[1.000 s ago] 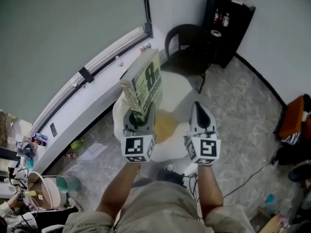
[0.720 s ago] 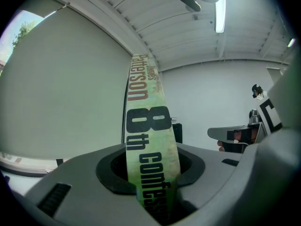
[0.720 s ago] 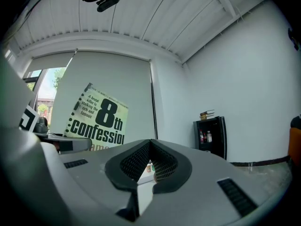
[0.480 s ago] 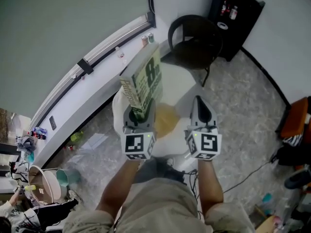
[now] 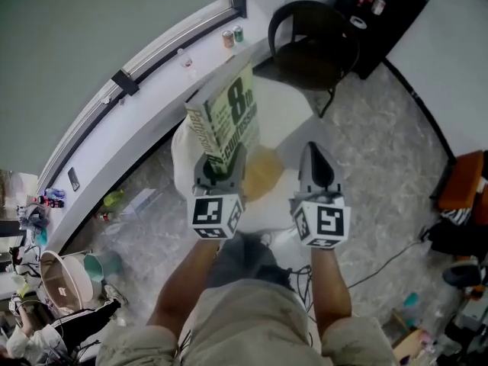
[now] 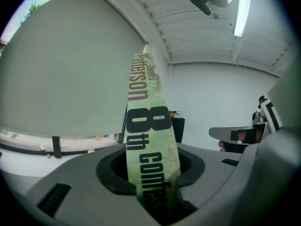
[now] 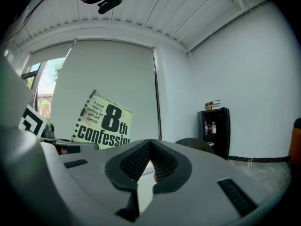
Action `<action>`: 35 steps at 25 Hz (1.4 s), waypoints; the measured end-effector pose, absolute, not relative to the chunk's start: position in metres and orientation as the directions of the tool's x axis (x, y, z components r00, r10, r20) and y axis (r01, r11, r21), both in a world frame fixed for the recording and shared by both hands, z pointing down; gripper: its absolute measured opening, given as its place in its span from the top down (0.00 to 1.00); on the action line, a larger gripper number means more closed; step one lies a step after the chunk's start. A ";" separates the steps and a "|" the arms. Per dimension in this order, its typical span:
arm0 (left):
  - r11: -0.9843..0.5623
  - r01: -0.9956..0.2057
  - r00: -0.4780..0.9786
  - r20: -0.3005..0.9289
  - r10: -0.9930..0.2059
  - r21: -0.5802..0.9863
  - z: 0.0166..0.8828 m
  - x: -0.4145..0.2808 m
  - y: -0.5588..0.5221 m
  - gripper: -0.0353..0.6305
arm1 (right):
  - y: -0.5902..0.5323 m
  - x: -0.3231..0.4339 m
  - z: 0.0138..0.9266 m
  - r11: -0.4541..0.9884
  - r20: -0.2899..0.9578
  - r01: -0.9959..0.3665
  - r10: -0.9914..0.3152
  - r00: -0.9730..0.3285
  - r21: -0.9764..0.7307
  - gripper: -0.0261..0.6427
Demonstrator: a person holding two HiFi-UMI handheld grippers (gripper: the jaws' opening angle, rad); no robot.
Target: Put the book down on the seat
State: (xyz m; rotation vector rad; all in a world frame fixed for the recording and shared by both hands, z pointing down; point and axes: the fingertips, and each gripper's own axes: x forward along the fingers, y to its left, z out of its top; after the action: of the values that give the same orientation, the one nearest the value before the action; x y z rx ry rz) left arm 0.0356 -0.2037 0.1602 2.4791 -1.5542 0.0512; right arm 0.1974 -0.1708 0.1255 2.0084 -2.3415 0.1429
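Grips the book (image 5: 232, 117) low down in the left gripper (image 5: 221, 170), jaws clamped on its bottom edge, spine turned toward that gripper's own camera, cover facing the right side and standing roughly upright. Keeps the right gripper (image 5: 314, 155) just beside it, jaws together at the tips with nothing between them, not touching the book. Shows almost no change in the hands over the last second: same clamp, same upright stance, same gap between the two grippers. Shifts only the surroundings in the head view, sliding the black chair (image 5: 313, 52) and the cans (image 5: 232, 36) on the ledge upward in frame, suggesting a small step or a dip of the head rather than any lowering. Hangs the book in the air over the white seat (image 5: 286, 113) with its yellowish patch (image 5: 263, 175), apparently clear of the surface when judged from above. Leaves the real work of the task undone, then: no descent begun, no laying flat, no release. Calls next, probably, for tipping the book toward flat and bringing it down before easing the left jaws apart. Cannot settle between the white seat below and the black chair beyond as the intended one.
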 end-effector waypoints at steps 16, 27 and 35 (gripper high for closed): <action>-0.259 -0.812 0.528 0.472 -0.706 0.522 0.444 0.031 -0.220 0.69 | -0.203 0.160 0.316 0.160 0.354 -0.986 -0.920 -0.169 -0.056 0.96; -0.066 -0.647 0.630 0.484 -0.608 0.759 0.665 0.018 -0.164 0.69 | -0.198 0.127 0.514 0.164 0.507 -0.982 -0.840 -0.191 -0.098 0.96; 0.058 -0.541 0.674 0.474 -0.567 0.839 0.780 0.006 -0.136 0.69 | -0.174 0.083 0.607 0.230 0.562 -0.966 -0.787 -0.255 -0.117 0.96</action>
State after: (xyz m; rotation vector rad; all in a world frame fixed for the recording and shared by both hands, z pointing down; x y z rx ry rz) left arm 0.0063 -0.1364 0.7803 1.5872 -0.9344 -0.0250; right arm 0.0832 -0.1739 0.6074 1.6163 -2.1248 0.6355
